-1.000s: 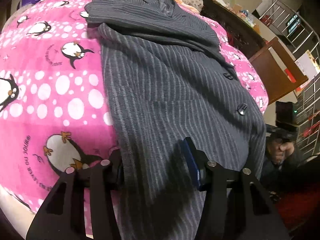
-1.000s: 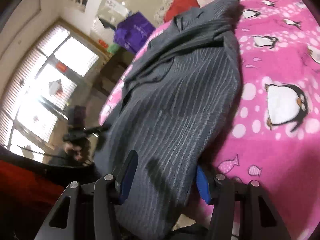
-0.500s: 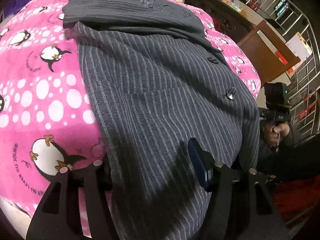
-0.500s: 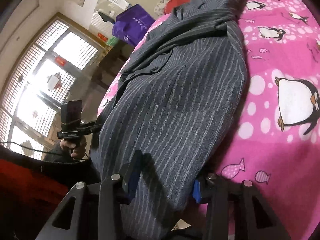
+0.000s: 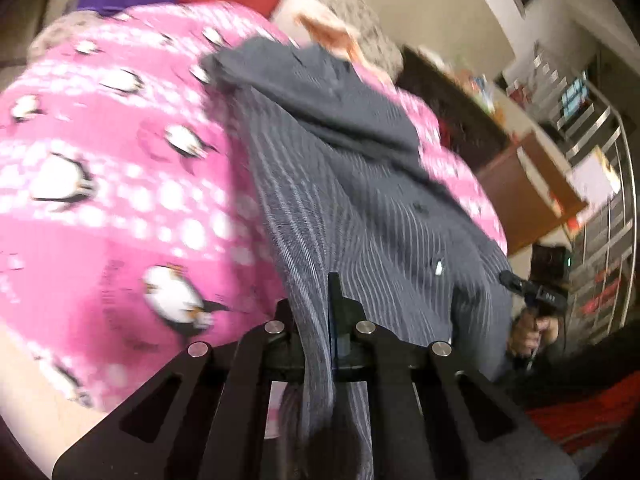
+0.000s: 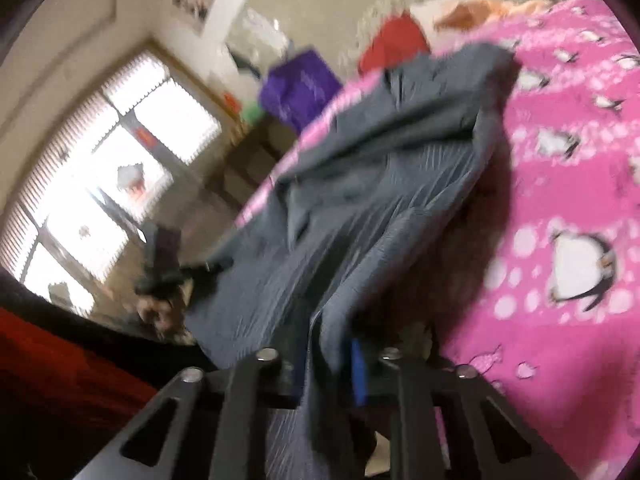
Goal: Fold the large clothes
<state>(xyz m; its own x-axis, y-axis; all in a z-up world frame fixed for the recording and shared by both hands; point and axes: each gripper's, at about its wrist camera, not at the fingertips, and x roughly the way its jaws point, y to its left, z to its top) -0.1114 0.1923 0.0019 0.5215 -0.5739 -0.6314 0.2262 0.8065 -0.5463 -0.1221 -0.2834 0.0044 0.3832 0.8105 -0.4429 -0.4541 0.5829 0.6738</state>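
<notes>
A dark grey pinstriped jacket lies lengthwise on a pink penguin blanket, collar at the far end. My left gripper is shut on the jacket's near hem, with a fold of striped cloth pinched between its pads and hanging below. In the right wrist view the same jacket runs away over the blanket. The jaws of my right gripper are closing, and the pads press on a bunch of the hem. The near cloth is raised off the blanket. Both views are blurred.
A hand holding a black device is beside the bed, also seen as a hand with the device before a bright window. A purple bag and a red cushion sit at the bed's far end. A brown cabinet and a metal rack stand to one side.
Both grippers went from open around the hem to shut on it. Both have risen and pulled the near cloth up into taut folds.
</notes>
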